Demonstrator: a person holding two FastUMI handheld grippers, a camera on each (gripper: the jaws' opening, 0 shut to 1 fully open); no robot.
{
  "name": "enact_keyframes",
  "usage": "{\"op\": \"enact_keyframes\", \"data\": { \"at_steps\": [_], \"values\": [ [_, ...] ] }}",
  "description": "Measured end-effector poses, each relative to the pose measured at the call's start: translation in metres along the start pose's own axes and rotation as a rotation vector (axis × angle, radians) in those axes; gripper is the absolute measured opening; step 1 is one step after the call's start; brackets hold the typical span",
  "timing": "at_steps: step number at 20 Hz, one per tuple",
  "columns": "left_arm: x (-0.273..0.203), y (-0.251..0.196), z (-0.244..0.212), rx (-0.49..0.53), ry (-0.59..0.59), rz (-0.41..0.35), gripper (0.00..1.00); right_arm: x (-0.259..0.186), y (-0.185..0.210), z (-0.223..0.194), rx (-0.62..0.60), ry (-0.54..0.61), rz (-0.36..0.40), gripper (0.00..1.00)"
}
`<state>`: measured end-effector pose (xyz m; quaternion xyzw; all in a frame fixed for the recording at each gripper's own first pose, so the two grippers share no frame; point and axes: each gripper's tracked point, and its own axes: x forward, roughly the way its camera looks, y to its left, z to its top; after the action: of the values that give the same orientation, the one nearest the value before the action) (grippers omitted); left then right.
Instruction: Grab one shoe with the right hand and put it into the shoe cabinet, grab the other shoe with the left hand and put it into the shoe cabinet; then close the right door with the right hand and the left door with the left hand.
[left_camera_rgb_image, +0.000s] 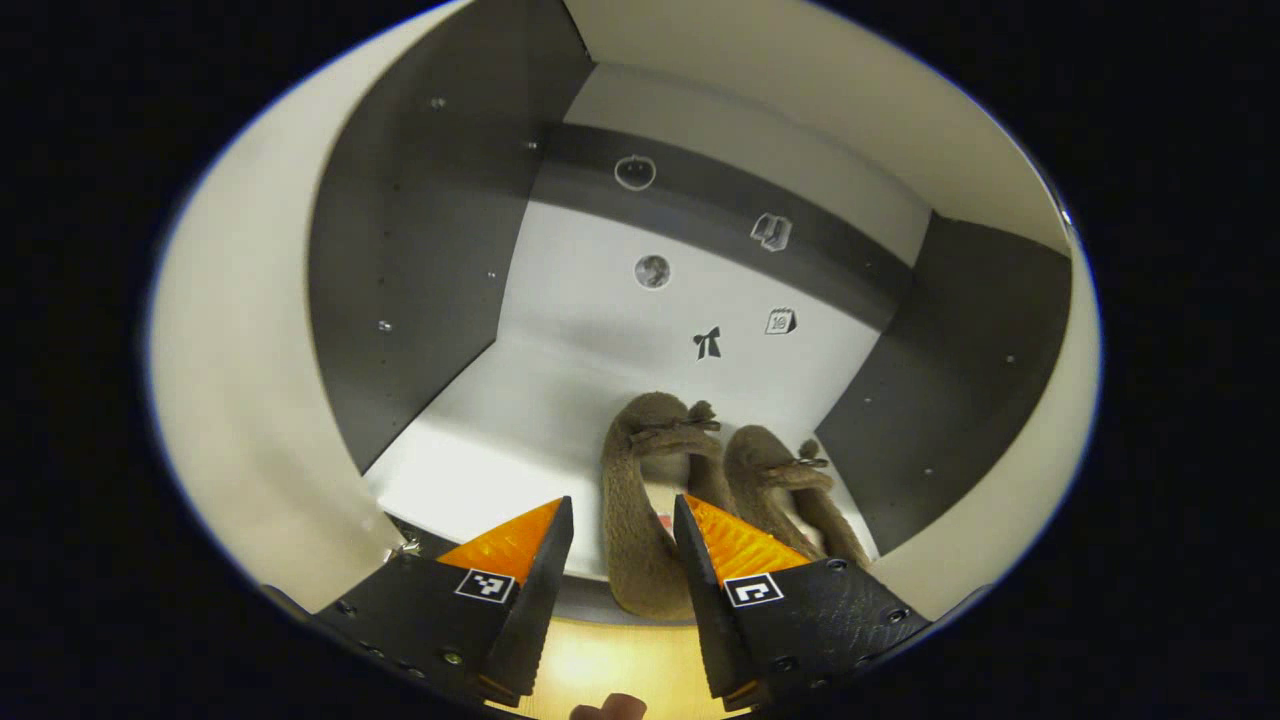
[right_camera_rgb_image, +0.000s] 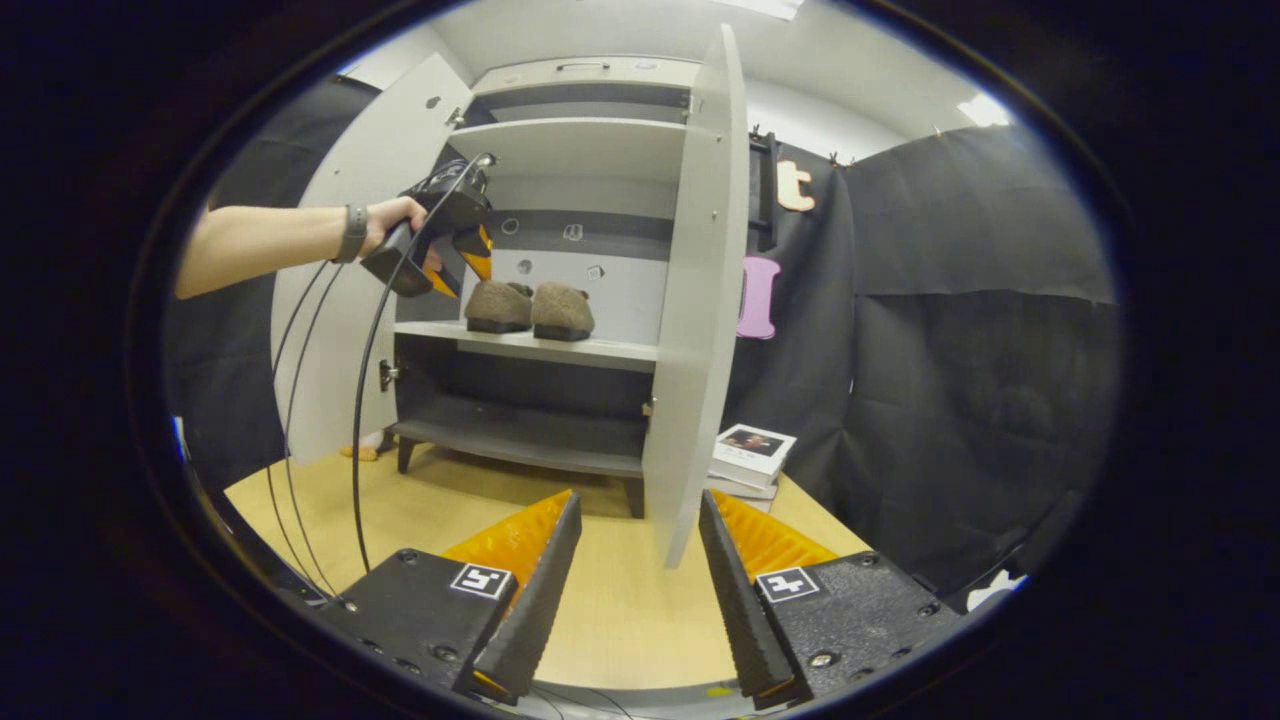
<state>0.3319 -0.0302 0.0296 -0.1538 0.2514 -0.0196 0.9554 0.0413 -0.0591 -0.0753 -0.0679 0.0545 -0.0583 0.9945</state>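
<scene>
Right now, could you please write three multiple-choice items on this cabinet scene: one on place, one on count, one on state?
1. Where do the shoes stand?
A. on the floor
B. on a cabinet shelf
C. on the books

2. How many shoes are in the shoe cabinet?
A. one
B. two
C. three

3. How is the right door?
A. open
B. closed
C. removed

Key: 1 B, both rest side by side on the shelf; 2 B, a pair shows; 3 A, it swings outward, edge toward the right gripper.
</scene>
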Motion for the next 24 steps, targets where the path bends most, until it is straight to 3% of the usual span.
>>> {"op": "enact_keyframes", "data": {
  "at_steps": [1,2,7,9,10,11,14,15,19,20,21,22,24],
  "values": [
    [-0.016,-0.007,-0.002,0.003,-0.025,-0.046,0.61,-0.001,0.003,0.002,-0.003,-0.004,0.010,0.75],
    [-0.034,-0.014,-0.008,0.009,-0.033,-0.088,0.77,-0.003,0.006,0.005,-0.006,-0.011,0.020,0.75],
    [-0.128,-0.016,-0.020,0.097,-0.197,-0.147,0.81,-0.011,0.018,0.023,-0.001,-0.046,0.065,0.75],
    [-0.163,-0.006,-0.027,0.143,-0.285,-0.113,0.83,-0.013,0.021,0.029,0.028,-0.051,0.085,0.80],
    [-0.178,-0.002,-0.036,0.166,-0.311,-0.098,0.83,-0.013,0.021,0.032,0.039,-0.057,0.087,0.75],
    [-0.192,0.002,-0.046,0.184,-0.336,-0.080,0.84,-0.014,0.020,0.036,0.044,-0.064,0.084,0.80],
    [-0.234,0.013,-0.086,0.183,-0.377,-0.028,0.84,-0.018,0.016,0.044,0.053,-0.086,0.077,0.75],
    [-0.243,0.016,-0.102,0.180,-0.375,-0.018,0.83,-0.019,0.015,0.045,0.057,-0.089,0.075,0.80],
    [-0.268,0.020,-0.144,0.220,-0.411,-0.012,0.84,-0.021,0.020,0.044,0.088,-0.080,0.092,0.75],
    [-0.274,0.019,-0.150,0.236,-0.424,-0.008,0.84,-0.022,0.021,0.043,0.095,-0.078,0.095,0.80],
    [-0.279,0.017,-0.156,0.256,-0.437,-0.007,0.84,-0.023,0.022,0.044,0.102,-0.079,0.097,0.75],
    [-0.285,0.014,-0.160,0.278,-0.451,-0.004,0.84,-0.023,0.022,0.044,0.110,-0.082,0.097,0.80],
    [-0.293,0.010,-0.169,0.302,-0.471,-0.004,0.83,-0.026,0.024,0.044,0.127,-0.087,0.100,0.80]
  ]
}}
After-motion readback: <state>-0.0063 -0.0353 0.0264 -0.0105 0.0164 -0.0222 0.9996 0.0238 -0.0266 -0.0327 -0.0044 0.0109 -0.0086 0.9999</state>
